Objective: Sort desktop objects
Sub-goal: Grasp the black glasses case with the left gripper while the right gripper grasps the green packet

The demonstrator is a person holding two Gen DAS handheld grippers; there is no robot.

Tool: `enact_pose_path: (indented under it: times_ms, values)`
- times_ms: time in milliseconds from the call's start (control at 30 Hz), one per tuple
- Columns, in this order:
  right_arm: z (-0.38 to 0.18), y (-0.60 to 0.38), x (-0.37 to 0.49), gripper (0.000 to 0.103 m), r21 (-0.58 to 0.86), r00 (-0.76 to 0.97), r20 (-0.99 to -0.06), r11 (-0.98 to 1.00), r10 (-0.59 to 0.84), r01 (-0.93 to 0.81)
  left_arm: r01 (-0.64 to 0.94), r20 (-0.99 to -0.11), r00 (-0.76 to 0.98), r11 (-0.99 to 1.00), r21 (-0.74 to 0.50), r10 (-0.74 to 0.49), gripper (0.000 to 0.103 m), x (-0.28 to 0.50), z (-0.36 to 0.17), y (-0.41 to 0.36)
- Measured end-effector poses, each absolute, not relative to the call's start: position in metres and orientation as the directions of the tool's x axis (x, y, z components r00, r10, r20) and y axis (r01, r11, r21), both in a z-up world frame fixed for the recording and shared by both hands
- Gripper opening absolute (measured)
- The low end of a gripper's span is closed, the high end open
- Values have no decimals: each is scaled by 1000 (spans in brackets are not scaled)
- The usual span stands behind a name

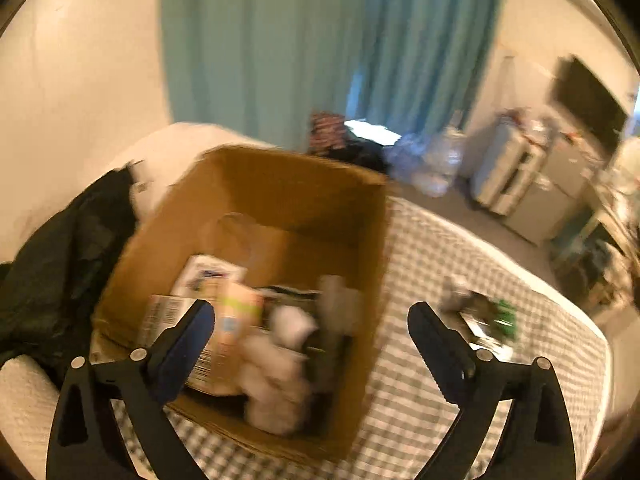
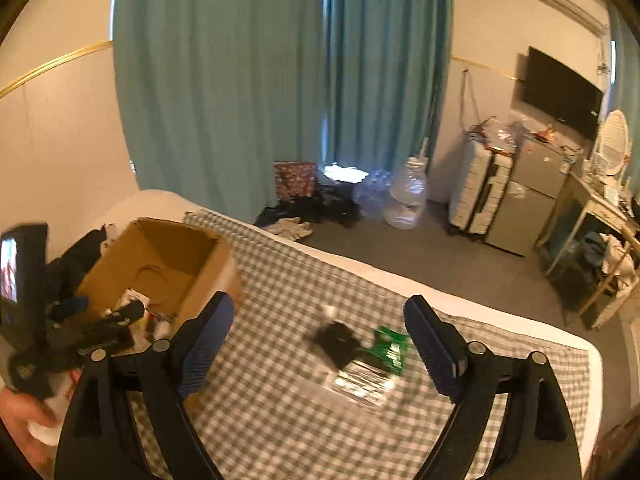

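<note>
An open cardboard box (image 1: 320,184) stands on a checked cloth (image 1: 440,264) and holds several items: a white packet, an orange tube and pale soft things. My left gripper (image 1: 310,318) is open and empty above the box's near side. The box also shows in the right wrist view (image 2: 200,276), at the left. My right gripper (image 2: 318,312) is open and empty above the cloth (image 2: 280,400). Ahead of it lie a black object (image 2: 338,340), a green packet (image 2: 390,346) and a clear packet (image 2: 360,384). These show blurred in the left wrist view (image 1: 484,316).
A dark garment (image 1: 60,272) lies left of the box. The left hand-held device (image 2: 28,300) shows at the left edge of the right wrist view. Past the surface's far edge are grey floor, teal curtains (image 2: 280,80), a suitcase (image 2: 480,192), a cabinet (image 2: 528,200) and a side table (image 2: 592,232).
</note>
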State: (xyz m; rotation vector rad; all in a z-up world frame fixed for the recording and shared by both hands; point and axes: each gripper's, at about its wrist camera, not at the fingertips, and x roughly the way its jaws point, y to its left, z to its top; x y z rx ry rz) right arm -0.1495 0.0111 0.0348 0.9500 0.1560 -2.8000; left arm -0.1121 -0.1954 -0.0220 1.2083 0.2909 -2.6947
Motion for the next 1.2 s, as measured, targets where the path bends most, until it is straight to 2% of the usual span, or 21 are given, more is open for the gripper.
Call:
enact_pose_path:
  times_ms: [200, 400, 500, 767, 933, 1033, 1133, 1200]
  values:
    - [26, 77, -119, 89, -27, -777, -621, -987, -108, 158, 101, -681, -728, -995, 9, -80, 103, -89, 3, -138]
    - [-7, 144, -97, 91, -3, -791, -608, -996, -71, 91, 44, -660, -751, -998, -35, -10, 103, -84, 0, -113]
    - [-29, 175, -95, 91, 38, -763, -644, -998, -55, 39, 28, -671, -741, -999, -40, 6, 103, -90, -11, -98]
    - [-50, 205, -123, 91, 130, -763, -640, -991, -93, 12, -50, -710, -703, -999, -6, 40, 103, -120, -55, -56]
    - [-79, 205, -147, 91, 158, -713, -691, -987, -115, 7, -140, -685, -727, -988, 67, 57, 103, -150, -85, -15]
    - [-96, 206, -156, 91, 201, -689, -710, -980, -145, -1, -147, -715, -699, -981, 124, 14, 103, -179, -111, 5]
    - [-111, 200, -162, 91, 203, -666, -729, -979, -159, 13, -121, -754, -656, -990, 77, 21, 103, -206, -131, 12]
    - [-121, 196, -167, 91, 167, -660, -738, -986, -140, 23, -75, -768, -638, -997, -9, 55, 103, -222, -142, 8]
